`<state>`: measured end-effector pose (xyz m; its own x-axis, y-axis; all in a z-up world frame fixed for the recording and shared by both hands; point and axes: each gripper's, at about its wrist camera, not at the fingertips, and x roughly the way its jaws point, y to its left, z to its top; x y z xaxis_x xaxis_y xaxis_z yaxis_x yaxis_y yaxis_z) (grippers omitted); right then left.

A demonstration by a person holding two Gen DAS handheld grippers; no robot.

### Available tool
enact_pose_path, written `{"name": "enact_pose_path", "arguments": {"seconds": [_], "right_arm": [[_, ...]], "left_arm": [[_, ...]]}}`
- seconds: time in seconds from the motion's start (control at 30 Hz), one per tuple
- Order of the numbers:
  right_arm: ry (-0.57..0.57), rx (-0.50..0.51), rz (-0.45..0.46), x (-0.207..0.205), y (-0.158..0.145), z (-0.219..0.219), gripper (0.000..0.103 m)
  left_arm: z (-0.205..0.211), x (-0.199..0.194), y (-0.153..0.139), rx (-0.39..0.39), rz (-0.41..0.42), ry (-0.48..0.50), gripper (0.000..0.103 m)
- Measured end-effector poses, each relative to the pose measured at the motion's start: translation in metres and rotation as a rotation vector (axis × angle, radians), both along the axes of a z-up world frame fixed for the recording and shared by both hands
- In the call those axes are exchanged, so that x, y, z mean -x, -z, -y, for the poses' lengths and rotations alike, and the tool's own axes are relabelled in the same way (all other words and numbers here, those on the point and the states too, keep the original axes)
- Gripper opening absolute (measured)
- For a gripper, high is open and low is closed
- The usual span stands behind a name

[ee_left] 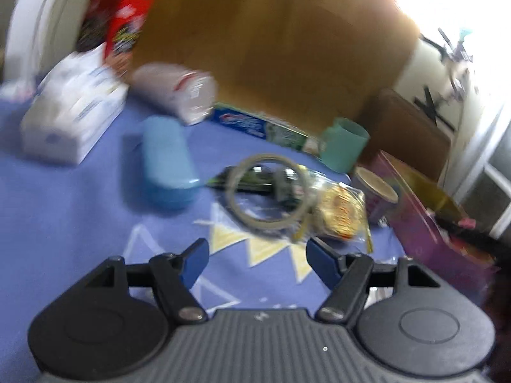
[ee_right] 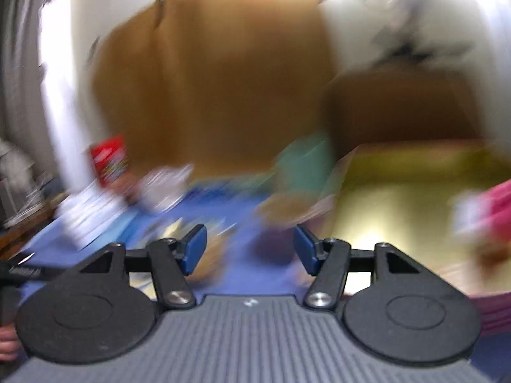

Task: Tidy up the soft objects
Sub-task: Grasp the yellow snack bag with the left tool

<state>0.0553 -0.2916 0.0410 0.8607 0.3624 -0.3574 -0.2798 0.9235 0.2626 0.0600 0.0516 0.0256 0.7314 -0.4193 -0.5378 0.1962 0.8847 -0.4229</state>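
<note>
In the left wrist view my left gripper point(ee_left: 257, 249) is open over a blue sheet point(ee_left: 80, 223), with nothing between its blue pads. Just ahead lie a ring of clear tape point(ee_left: 266, 191) and a clear bag of yellowish snack point(ee_left: 338, 214). A white tissue pack point(ee_left: 73, 118) sits at the far left. A purple box point(ee_left: 415, 223) with a yellow inside stands at the right. The right wrist view is badly blurred. There my right gripper point(ee_right: 249, 236) is open and empty, with the yellow-lined box point(ee_right: 383, 198) ahead on the right and something pink point(ee_right: 498, 204) in it.
A light blue case point(ee_left: 166, 162), a white cylinder point(ee_left: 179, 89), a toothpaste box point(ee_left: 255, 124), a teal cup point(ee_left: 343, 143), a paper cup point(ee_left: 377, 191) and a red bag point(ee_left: 124, 25) crowd the sheet. A tall brown cardboard panel point(ee_left: 271, 38) rises behind them.
</note>
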Motion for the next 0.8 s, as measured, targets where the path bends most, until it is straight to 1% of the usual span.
{"name": "enact_pose_path", "arguments": {"seconds": [0.03,0.07,0.1,0.17,0.23,0.27,0.3,0.33,0.37,0.4,0.43,0.53,0.6,0.67,0.77,0.8], "right_arm": [[-0.043,-0.005,-0.046,-0.014,0.007,-0.012,0.066],[-0.07,0.006,-0.085,-0.029,0.014,-0.025,0.071],[-0.082,0.034,-0.111,-0.04,0.019,-0.038,0.08],[-0.098,0.115,-0.133,-0.058,0.028,-0.059,0.081],[-0.101,0.189,-0.152,-0.072,0.035,-0.074,0.079],[-0.113,0.191,-0.173,-0.078,0.036,-0.074,0.066],[-0.136,0.161,-0.194,-0.08,0.036,-0.077,0.055],[-0.132,0.126,-0.203,-0.081,0.035,-0.074,0.043],[-0.133,0.094,-0.211,-0.079,0.032,-0.071,0.022],[-0.143,0.051,-0.226,-0.077,0.03,-0.067,0.015],[-0.158,0.009,-0.235,-0.072,0.027,-0.066,0.014],[-0.192,-0.014,-0.227,-0.049,0.02,-0.079,0.013],[-0.232,-0.089,-0.274,-0.035,0.023,-0.086,0.013],[-0.272,-0.156,-0.31,-0.017,0.027,-0.09,0.011],[-0.309,-0.216,-0.333,0.012,0.028,-0.092,0.011],[-0.319,-0.219,-0.334,0.022,0.026,-0.089,0.01]], "left_arm": [[-0.008,0.001,0.002,0.026,-0.008,-0.005,0.069],[-0.015,0.001,0.003,0.043,-0.011,-0.008,0.069],[-0.021,0.001,0.004,0.056,-0.01,-0.006,0.069],[-0.025,0.002,0.003,0.067,-0.007,0.012,0.069],[-0.027,0.003,0.003,0.074,0.002,0.039,0.069],[-0.027,0.003,0.004,0.079,0.003,0.049,0.069],[-0.027,0.003,0.005,0.089,0.002,0.059,0.069],[-0.024,0.002,0.006,0.096,0.0,0.065,0.069],[-0.023,0.002,0.007,0.103,-0.004,0.068,0.069],[-0.024,0.002,0.008,0.113,-0.006,0.071,0.069],[-0.026,0.003,0.01,0.121,-0.005,0.071,0.069],[-0.03,0.006,0.011,0.136,-0.006,0.052,0.069],[-0.036,0.009,0.011,0.145,-0.009,0.043,0.069],[-0.041,0.015,0.011,0.15,-0.012,0.036,0.073],[-0.045,0.021,0.012,0.137,-0.02,0.043,0.075],[-0.043,0.023,0.013,0.13,-0.026,0.051,0.075]]}}
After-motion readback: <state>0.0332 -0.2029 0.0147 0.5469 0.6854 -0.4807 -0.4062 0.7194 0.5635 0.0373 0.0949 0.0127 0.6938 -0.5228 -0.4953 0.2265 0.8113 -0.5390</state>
